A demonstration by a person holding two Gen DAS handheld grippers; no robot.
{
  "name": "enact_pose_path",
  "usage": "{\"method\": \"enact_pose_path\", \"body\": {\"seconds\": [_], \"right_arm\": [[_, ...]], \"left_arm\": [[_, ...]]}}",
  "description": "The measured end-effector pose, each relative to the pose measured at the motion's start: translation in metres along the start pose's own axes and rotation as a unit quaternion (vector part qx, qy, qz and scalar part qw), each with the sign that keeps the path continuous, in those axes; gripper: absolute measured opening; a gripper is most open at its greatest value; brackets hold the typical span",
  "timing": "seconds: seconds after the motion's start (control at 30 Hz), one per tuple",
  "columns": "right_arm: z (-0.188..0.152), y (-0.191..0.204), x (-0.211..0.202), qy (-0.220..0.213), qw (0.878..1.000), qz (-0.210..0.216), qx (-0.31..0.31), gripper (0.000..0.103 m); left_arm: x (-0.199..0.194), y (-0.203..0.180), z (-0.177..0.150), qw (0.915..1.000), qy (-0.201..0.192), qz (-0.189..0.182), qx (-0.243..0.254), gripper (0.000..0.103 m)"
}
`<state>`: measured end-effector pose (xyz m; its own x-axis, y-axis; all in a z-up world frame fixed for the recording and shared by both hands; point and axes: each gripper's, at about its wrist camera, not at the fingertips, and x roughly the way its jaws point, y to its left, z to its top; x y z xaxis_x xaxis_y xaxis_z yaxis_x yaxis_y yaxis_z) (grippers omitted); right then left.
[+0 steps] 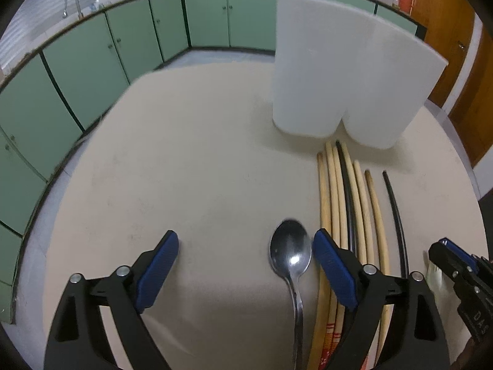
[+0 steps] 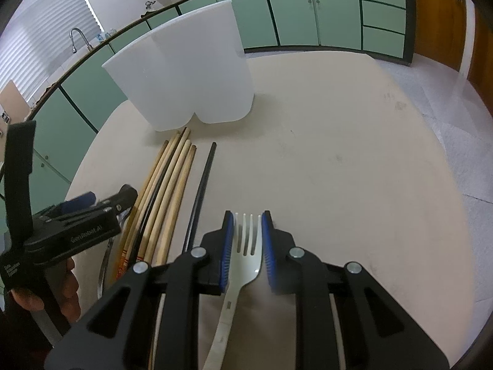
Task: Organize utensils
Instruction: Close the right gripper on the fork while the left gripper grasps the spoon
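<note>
Black claw [image 1: 245, 243], blue ribbed pads [image 1: 157, 269], silver screws

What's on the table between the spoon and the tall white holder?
Nothing: in the left wrist view, bare table runs from the spoon to the white holder. The chopsticks lie just beside that stretch.

We see a white holder [image 1: 345, 86], tan and black chopsticks [image 1: 354, 203], blue ribbed pads [image 1: 334, 269], green cabinets [image 1: 77, 71].
</note>
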<state>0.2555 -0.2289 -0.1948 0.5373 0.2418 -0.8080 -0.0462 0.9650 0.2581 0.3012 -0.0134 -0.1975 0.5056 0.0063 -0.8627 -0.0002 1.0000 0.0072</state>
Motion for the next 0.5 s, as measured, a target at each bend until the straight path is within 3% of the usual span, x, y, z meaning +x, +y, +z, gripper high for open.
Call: {"method": "enact_pose_path", "body": {"seconds": [0.33,0.5], "right_arm": [[0.0,0.0,0.003,0.001,1.0,0.002,0.001,0.018],[0.0,0.0,0.004,0.003,1.0,0.002,0.0,0.018]], "left_arm": [[0.007,0.002,0.005,0.9999,0.015,0.008,-0.004,0.089],[0.008,-0.003,0.011,0.9999,0.015,0.006,-0.004,0.083]]}}
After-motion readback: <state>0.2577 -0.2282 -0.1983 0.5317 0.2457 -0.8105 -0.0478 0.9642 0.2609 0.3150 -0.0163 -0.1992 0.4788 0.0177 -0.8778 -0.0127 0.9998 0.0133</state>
